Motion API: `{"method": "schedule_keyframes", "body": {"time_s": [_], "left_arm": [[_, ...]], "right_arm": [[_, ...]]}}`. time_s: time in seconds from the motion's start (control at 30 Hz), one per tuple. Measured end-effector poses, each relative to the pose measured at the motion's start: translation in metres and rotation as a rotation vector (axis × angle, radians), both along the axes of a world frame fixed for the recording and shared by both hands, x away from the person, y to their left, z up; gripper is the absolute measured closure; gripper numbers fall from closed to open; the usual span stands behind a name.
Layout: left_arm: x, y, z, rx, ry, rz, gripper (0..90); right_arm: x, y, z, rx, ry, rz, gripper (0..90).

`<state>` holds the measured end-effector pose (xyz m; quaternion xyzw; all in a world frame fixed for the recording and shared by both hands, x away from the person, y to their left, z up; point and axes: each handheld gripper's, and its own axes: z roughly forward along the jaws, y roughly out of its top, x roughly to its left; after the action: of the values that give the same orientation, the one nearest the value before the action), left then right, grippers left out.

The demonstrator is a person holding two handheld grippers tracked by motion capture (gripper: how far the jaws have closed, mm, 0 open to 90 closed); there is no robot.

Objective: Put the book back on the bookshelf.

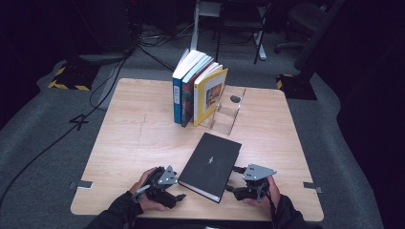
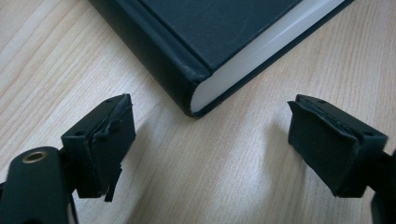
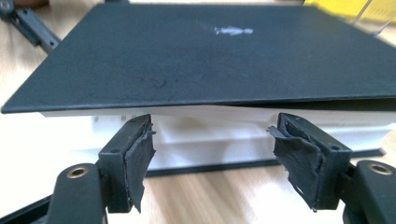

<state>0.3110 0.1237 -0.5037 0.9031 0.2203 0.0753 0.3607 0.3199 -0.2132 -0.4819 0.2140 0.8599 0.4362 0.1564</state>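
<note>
Black book [image 1: 211, 164] flat on table [image 1: 138, 138], both grippers spread wide, holding nothing: left gripper [image 1: 175, 191] at 8 o'clock corner, right gripper [image 1: 232, 179] at 4 o'clock page edge, bare wood around.

Light wood bench [image 1: 143, 138] carried a black hardcover book [image 1: 211, 164] lying flat near the front edge. Toward the back stood three upright books [image 1: 198, 90], leaning, with a clear acrylic stand [image 1: 228, 112] just beside them.
</note>
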Motion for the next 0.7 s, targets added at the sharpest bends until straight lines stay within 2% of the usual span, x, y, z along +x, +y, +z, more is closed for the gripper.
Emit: {"method": "schedule_keyframes", "body": {"time_s": [0.07, 0.1, 0.13, 0.2, 0.23, 0.3, 0.4, 0.47, 0.53, 0.6, 0.7], "left_arm": [[0.001, 0.003, 0.001, -0.017, 0.02, 0.007, 16.1], [0.0, 0.004, 0.003, -0.023, 0.012, 0.011, 17.3], [-0.001, 0.006, 0.006, -0.048, -0.01, 0.021, 19.1], [-0.003, 0.008, 0.011, -0.092, -0.026, 0.025, 20.1], [-0.005, 0.009, 0.014, -0.101, -0.048, 0.03, 20.1], [-0.007, 0.008, 0.019, -0.119, -0.062, 0.019, 20.0], [-0.009, 0.001, 0.022, -0.111, -0.077, -0.003, 19.6], [-0.009, -0.004, 0.025, -0.09, -0.105, -0.01, 17.6], [-0.008, -0.009, 0.028, -0.102, -0.107, -0.019, 19.4], [-0.007, -0.015, 0.029, -0.093, -0.121, -0.027, 19.4], [-0.005, -0.021, 0.031, -0.082, -0.138, -0.017, 17.1]], "right_arm": [[0.0, 0.002, 0.004, 0.023, 0.0, -0.019, 28.8], [0.0, 0.003, 0.006, 0.033, -0.007, -0.024, 28.8], [0.001, 0.004, 0.007, 0.037, -0.012, -0.025, 28.9], [0.001, 0.006, 0.01, 0.041, -0.014, -0.03, 28.9], [0.002, 0.007, 0.01, 0.043, -0.017, -0.027, 28.7], [0.003, 0.01, 0.012, 0.044, -0.02, -0.029, 28.8], [0.004, 0.014, 0.014, 0.052, -0.026, -0.035, 29.1], [0.005, 0.016, 0.016, 0.055, -0.033, -0.035, 29.1], [0.006, 0.018, 0.019, 0.068, -0.035, -0.043, 29.1], [0.007, 0.021, 0.021, 0.071, -0.043, -0.05, 29.0], [0.008, 0.026, 0.025, 0.082, -0.055, -0.061, 29.1]]}}
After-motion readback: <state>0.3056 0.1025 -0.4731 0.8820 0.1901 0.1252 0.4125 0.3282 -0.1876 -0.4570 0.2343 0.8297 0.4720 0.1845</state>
